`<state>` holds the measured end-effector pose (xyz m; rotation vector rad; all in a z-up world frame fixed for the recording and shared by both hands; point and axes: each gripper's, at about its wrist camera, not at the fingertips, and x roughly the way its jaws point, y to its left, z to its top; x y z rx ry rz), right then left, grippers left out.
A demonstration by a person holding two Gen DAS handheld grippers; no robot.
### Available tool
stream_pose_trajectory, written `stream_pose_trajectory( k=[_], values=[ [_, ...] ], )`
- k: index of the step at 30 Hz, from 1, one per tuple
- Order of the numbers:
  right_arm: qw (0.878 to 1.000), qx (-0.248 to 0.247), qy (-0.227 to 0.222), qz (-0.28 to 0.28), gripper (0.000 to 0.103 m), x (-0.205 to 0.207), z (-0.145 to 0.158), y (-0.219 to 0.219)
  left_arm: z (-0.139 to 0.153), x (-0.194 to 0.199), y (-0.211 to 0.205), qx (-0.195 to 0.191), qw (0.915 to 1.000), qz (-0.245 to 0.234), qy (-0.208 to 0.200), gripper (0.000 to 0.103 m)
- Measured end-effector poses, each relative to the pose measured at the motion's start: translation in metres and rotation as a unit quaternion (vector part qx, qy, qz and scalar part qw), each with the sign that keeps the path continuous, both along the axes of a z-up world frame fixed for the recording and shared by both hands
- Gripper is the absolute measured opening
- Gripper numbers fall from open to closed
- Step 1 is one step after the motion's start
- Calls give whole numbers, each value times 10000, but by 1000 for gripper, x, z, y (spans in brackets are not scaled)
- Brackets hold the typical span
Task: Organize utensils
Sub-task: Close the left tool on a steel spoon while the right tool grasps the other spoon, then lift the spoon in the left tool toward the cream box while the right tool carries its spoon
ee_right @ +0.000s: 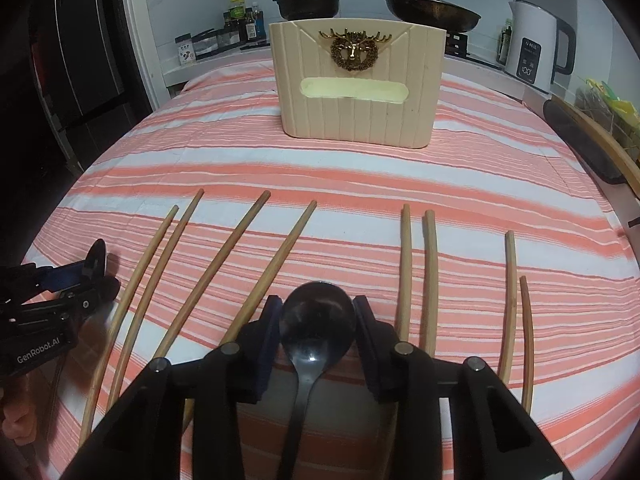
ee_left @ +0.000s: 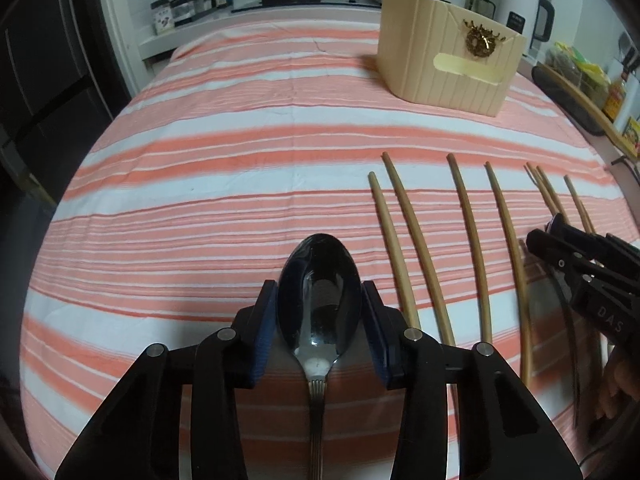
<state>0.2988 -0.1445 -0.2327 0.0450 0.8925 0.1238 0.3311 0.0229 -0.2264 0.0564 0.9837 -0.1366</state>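
On the striped bench, I have both tools partly closed, each around the bowl of a spoon. My left tool brackets a shiny steel spoon: its blue pads sit against the two edges of the bowl, the handle running back under the fingers. My right tool does the same with a dark spoon, pads touching the bowl's sides, handle trailing toward the camera. Whether either spoon is off the cloth I cannot tell.

Spoons: two, one in each tool.

Chopsticks: eight wooden sticks lie on the cloth in the right wrist view, in four loose pairs. Two pairs lie left of the dark spoon, fanned and slanting right; two pairs lie to its right, nearly parallel. The second stick from the far right reaches farther up the bench than its partner.

One cream holder with a gold deer emblem and a slot in its face stands upright at the far side of the bench, well apart from the spoons and sticks.

Behind it: one white kettle, two dark pans on the stove.
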Motion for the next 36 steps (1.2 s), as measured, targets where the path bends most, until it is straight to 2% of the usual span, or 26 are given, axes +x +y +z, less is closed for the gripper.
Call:
stream_pose_trajectory(
  k=[5,12,24,30,36],
  values=[
    [9996,185,-180,66,36,-9,11,-2,19,-15,6,-295,9992,44,-261,42],
    [9978,327,-558,165,36,-34,43,-4,57,-47,15,-611,9959,32,-671,42],
    [9905,552,-1229,283,36,-90,97,-12,120,-112,19,-1078,9844,-60,-1392,42],
    [9862,568,-1519,334,36,-108,115,-14,138,-130,13,-1184,9799,-168,-1597,41],
    [9832,560,-1693,395,36,-115,132,-15,150,-130,12,-1373,9768,-218,-1631,41]
  ],
)
